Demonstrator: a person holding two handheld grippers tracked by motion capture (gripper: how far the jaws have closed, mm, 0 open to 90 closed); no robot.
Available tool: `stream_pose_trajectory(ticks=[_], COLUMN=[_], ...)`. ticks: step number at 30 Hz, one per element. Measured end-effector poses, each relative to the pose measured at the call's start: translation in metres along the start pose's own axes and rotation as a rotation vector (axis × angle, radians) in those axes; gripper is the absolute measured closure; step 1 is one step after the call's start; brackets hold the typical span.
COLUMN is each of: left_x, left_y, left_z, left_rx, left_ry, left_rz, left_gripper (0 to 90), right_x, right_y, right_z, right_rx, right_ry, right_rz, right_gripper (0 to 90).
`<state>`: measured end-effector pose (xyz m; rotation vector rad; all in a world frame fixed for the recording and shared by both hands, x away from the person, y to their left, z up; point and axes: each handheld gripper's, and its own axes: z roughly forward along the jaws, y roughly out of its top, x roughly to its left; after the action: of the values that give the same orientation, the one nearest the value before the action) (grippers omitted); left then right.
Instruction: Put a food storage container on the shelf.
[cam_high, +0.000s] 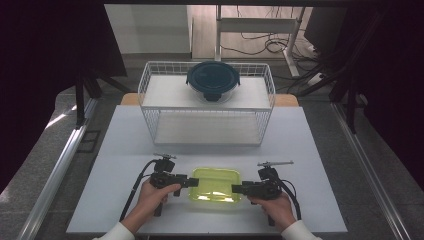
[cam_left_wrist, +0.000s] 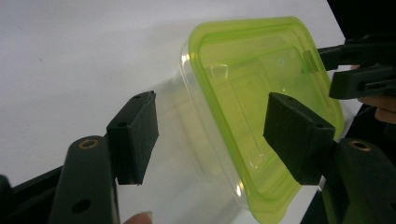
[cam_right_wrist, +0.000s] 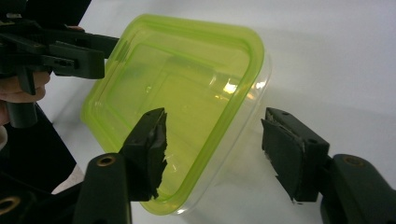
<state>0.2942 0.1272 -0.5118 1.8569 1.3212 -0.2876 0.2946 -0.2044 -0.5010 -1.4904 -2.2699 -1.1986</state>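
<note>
Thin clear plastic, the green-lidded box (cam_high: 216, 184) looks light, flexible and slippery, best pinched at its lid rim, which the spread left gripper (cam_high: 193, 181) and right gripper (cam_high: 236, 188) straddle at opposite ends.

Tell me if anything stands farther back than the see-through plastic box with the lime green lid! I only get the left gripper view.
Observer: Yes, a white wire rack stands at the far end of the white table.
Operator: Is something on it?
Observer: A round clear bowl with a dark blue lid sits on its top shelf.
Operator: What's my other gripper doing?
Observer: The right gripper is at the right end of the see-through box. Its jaws are open, with one pad over the green lid and the other beside the clear wall.
</note>
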Motion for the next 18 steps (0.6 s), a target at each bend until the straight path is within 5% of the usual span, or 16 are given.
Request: stream_pose_trajectory(ticks=[6, 11, 18], left_x=[-0.0002, 0.0004, -0.0036], left_y=[-0.0013, -0.0032, -0.0044], left_z=[0.0061, 0.0075, 0.0007], left_rx=[0.026, 0.028, 0.001], left_ry=[-0.084, -0.074, -0.066], left_rz=[-0.049, -0.091, -0.091], left_gripper=[46.0, 54.1, 61.2], right_x=[-0.0019, -0.0023, 0.0009], right_y=[-0.0018, -0.0036, -0.0046], right_z=[0.0024, 0.0016, -0.0024], right_rx=[0.006, 0.011, -0.007], right_ry=[0.035, 0.031, 0.031], right_rz=[0.033, 0.058, 0.074], right_gripper=[56.4, 68.0, 73.3])
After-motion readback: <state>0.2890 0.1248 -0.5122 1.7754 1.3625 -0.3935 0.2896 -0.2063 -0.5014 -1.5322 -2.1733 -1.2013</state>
